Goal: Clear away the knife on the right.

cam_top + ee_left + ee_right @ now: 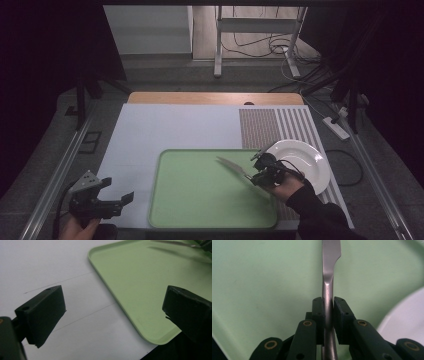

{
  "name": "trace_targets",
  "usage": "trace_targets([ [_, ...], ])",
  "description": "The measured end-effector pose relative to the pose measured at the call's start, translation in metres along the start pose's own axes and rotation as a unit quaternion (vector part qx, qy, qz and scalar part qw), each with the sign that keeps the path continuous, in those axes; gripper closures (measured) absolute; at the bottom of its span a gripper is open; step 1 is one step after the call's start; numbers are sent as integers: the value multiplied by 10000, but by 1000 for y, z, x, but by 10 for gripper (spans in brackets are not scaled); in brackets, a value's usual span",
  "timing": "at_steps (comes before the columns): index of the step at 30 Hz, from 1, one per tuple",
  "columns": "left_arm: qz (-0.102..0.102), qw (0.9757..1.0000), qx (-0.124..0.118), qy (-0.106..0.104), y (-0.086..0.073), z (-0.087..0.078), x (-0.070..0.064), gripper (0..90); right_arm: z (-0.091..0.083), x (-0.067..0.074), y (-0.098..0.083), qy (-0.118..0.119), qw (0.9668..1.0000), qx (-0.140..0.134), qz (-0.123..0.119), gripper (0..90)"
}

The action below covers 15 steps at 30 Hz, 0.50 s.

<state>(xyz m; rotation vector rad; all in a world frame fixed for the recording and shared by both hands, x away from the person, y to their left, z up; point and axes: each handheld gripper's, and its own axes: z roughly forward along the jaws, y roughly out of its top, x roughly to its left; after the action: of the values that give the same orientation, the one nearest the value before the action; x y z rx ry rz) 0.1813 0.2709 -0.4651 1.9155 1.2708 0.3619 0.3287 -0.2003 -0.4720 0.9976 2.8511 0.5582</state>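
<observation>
pinching a knife (328, 290) over the green tray (170, 200), white plate (312, 155) beside; left jaws spread.

On my desk (150, 125) the tray (200, 200) lies in the near middle, and the plate (312, 160) sits just beside its far right corner, partly on the striped mat (272, 125) that covers the desk's far right part. My right tool (260, 172) is over the tray's right edge, just left of the plate, with the knife (232, 166) clamped between its jaws and pointing left and far over the tray. My left tool (117, 195) is at the near left, just beside the tray's near left corner and well apart from the knife, jaws wide and pointing right toward the tray.
</observation>
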Motion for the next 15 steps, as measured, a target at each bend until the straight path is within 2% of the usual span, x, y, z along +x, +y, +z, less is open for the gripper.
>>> trace_targets([
  [6, 10, 10000, 4, 5, 0, 0, 0, 44, 17, 14, 0, 15, 9995, 248, -179, 806],
  [7, 7, 10000, 3, 4, 0, 0, 0, 44, 23, 17, 0, 64, 9991, 370, -215, 804],
  [9, 7, 10000, 3, 4, 0, 0, 0, 44, 25, 18, -1, 103, 9987, 434, -232, 803],
  [13, 7, 10000, 8, 5, 0, 0, 0, 44, 23, 15, 0, 318, 9988, 303, -206, 781],
  [15, 2, 10000, 11, 6, 0, 0, 0, 44, 17, 12, 3, 421, 9986, 123, -302, 826],
])
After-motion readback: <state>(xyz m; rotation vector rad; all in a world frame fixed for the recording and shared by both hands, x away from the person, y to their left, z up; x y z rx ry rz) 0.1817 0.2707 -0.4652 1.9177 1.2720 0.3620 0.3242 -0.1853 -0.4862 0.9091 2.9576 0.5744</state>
